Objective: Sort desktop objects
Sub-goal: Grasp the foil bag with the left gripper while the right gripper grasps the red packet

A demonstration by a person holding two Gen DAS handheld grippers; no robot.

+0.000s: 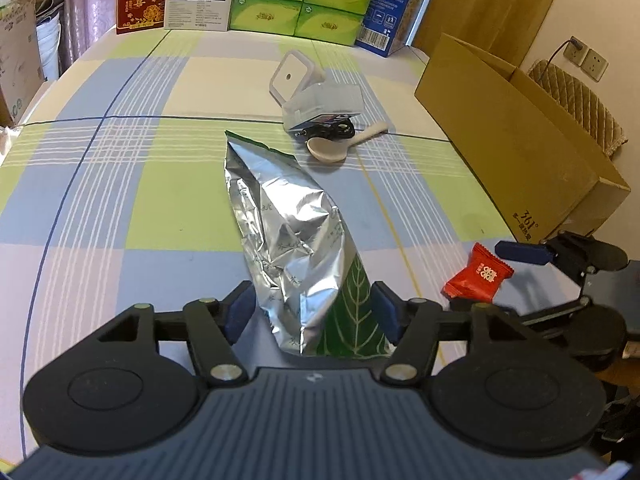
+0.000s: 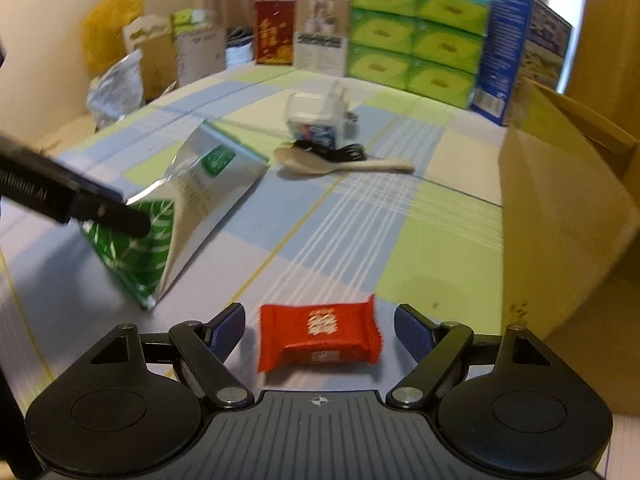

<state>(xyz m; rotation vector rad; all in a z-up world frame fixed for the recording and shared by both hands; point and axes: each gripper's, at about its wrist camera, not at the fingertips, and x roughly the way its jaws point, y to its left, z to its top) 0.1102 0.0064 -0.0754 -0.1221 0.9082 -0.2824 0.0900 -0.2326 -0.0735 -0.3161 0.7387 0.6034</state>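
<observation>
Lying crumpled, silver-green foil pouch (image 1: 296,240) between tool pads.

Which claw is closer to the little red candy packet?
Right. The right claw has its open fingers on either side of the red candy packet. The left claw sits off to the packet's side, straddling the foil bag.

we see bare checked cloth (image 1: 100,208) open to the left of the foil bag (image 1: 288,240). the cardboard box (image 1: 516,152) walls off the right edge, and the spoon (image 1: 340,145) and clear case (image 1: 324,108) clutter the middle ahead.
</observation>
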